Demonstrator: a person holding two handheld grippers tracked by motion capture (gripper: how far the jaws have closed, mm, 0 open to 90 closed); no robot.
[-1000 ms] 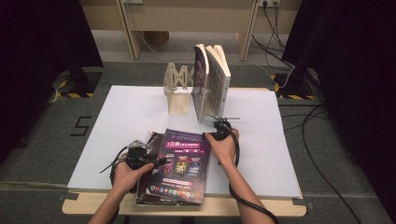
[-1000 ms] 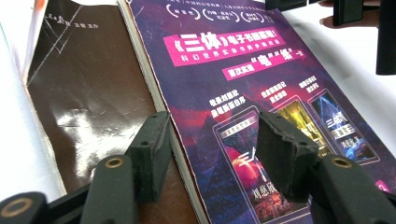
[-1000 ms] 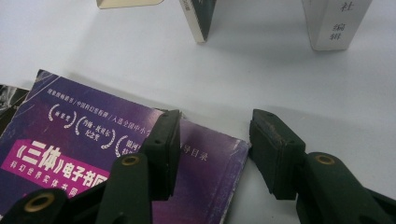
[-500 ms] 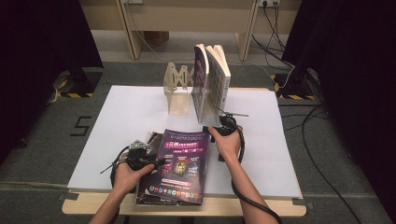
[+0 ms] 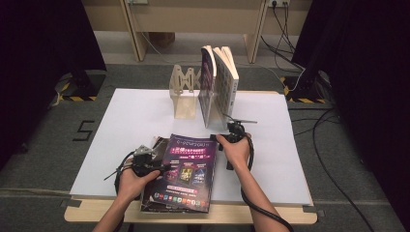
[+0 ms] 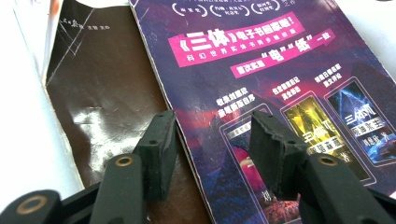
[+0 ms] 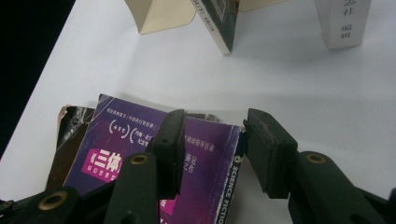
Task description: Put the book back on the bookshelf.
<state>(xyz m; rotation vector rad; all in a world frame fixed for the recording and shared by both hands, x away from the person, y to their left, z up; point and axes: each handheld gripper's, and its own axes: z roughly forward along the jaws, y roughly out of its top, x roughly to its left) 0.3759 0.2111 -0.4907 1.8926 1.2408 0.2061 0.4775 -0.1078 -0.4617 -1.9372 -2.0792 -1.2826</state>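
Purple glossy paperback [image 5: 186,166] lies flat at near table [image 5: 125,116] edge atop dark book [image 5: 159,145]; left gripper [image 5: 145,159], right gripper [image 5: 234,131] at its sides.
Left gripper view: matte black jaws, just closing, part-open astride paperback [image 6: 261,70] left edge, dark shiny cover [image 6: 98,98] beneath.
Right gripper view: jaws, just closing, part-open astride paperback [image 7: 196,154] spine corner, grip unclear; cream bookend [image 7: 161,14], upright books [image 7: 217,18] beyond.

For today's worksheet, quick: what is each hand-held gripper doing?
Left hand-held gripper: open, closing astride the purple book's edge.
Right hand-held gripper: open astride its spine corner.
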